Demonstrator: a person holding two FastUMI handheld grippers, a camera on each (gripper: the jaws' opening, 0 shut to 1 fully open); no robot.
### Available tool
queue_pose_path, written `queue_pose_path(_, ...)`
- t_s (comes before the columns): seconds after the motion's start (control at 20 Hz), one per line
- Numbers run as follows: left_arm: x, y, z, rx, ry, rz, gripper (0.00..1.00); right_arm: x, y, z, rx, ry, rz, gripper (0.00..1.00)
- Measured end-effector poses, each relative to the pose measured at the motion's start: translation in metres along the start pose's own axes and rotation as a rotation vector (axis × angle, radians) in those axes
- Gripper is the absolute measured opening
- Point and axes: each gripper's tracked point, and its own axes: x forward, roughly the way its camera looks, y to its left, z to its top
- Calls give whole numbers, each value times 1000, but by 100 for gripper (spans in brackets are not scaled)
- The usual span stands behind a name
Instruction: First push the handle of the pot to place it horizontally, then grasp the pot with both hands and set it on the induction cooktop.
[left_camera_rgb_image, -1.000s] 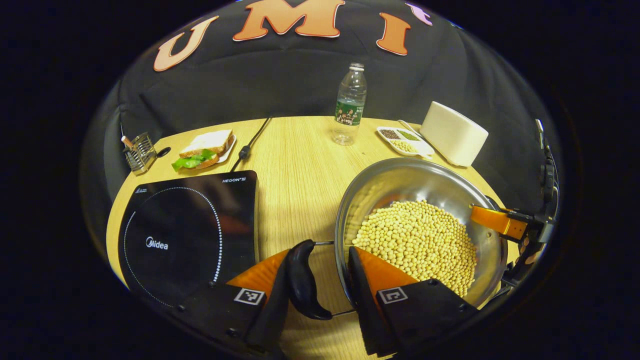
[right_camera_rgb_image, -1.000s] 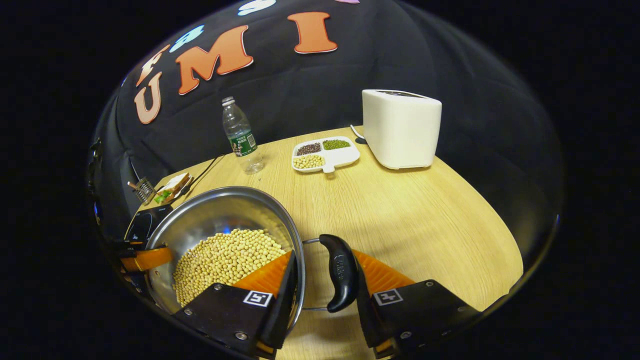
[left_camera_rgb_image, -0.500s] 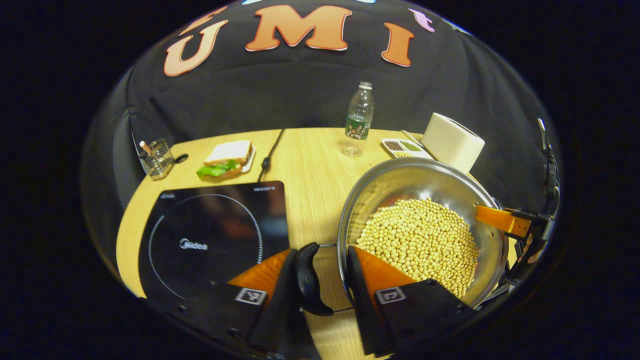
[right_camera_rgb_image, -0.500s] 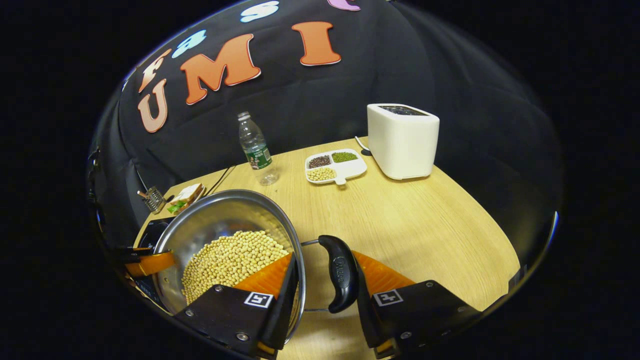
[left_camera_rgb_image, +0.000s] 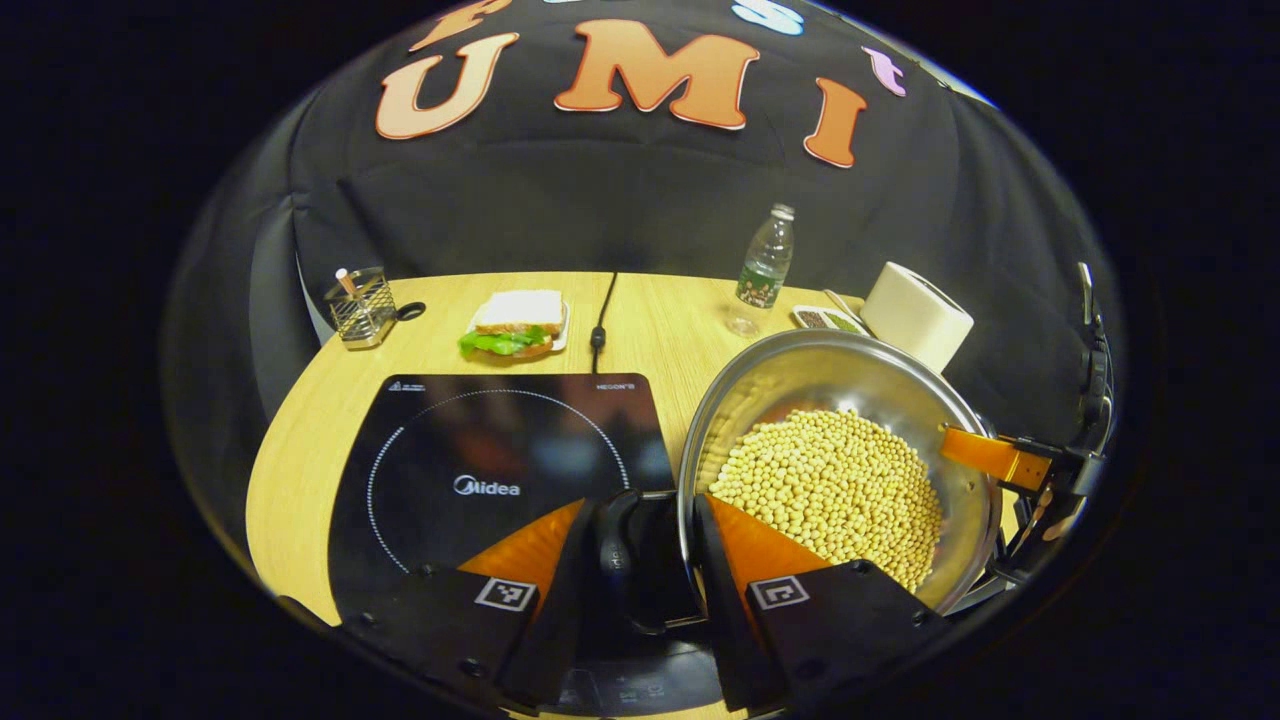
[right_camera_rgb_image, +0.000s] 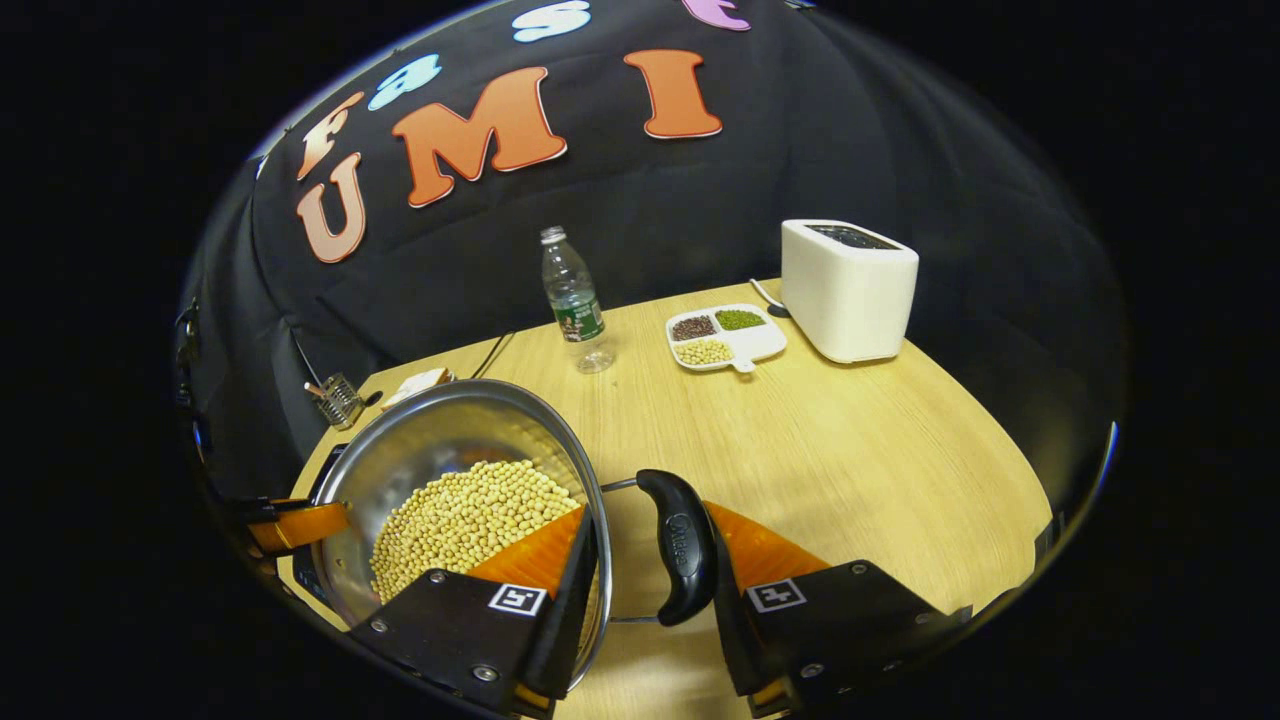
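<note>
A steel pot (left_camera_rgb_image: 850, 380) full of pale soybeans (left_camera_rgb_image: 830, 480) hangs between both grippers. My left gripper (left_camera_rgb_image: 640, 575) is shut on the pot's left side, one finger inside the wall and the other outside the black side handle (left_camera_rgb_image: 620, 550). That handle now hangs over the black induction cooktop (left_camera_rgb_image: 480, 440). My right gripper (right_camera_rgb_image: 645, 575) is shut the same way on the pot (right_camera_rgb_image: 440, 430) at its other black handle (right_camera_rgb_image: 680, 545). Each gripper's orange finger also shows at the pot's far rim, the right gripper (left_camera_rgb_image: 1000, 458) and the left gripper (right_camera_rgb_image: 295, 525).
On the round wooden table (right_camera_rgb_image: 850, 450) stand a water bottle (left_camera_rgb_image: 762, 268), a white toaster (right_camera_rgb_image: 848, 290), a divided dish of grains (right_camera_rgb_image: 725, 335), a sandwich on a plate (left_camera_rgb_image: 515, 325) and a wire holder (left_camera_rgb_image: 360, 305). A black cable (left_camera_rgb_image: 600, 320) runs from the cooktop's back.
Both grippers have carried the pot leftward toward the cooktop. Its left handle, over bare table before, now hangs above the cooktop's right edge. Both grips are unchanged.
</note>
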Motion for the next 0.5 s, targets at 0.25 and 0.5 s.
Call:
queue_pose_path(0.25,-12,48,4,-10,-9,37,58,4,47,0,-15,5,35,57)
queue_pose_path(0.5,-15,89,7,-4,-8,78,58,16,82,-16,1,55,75,56)
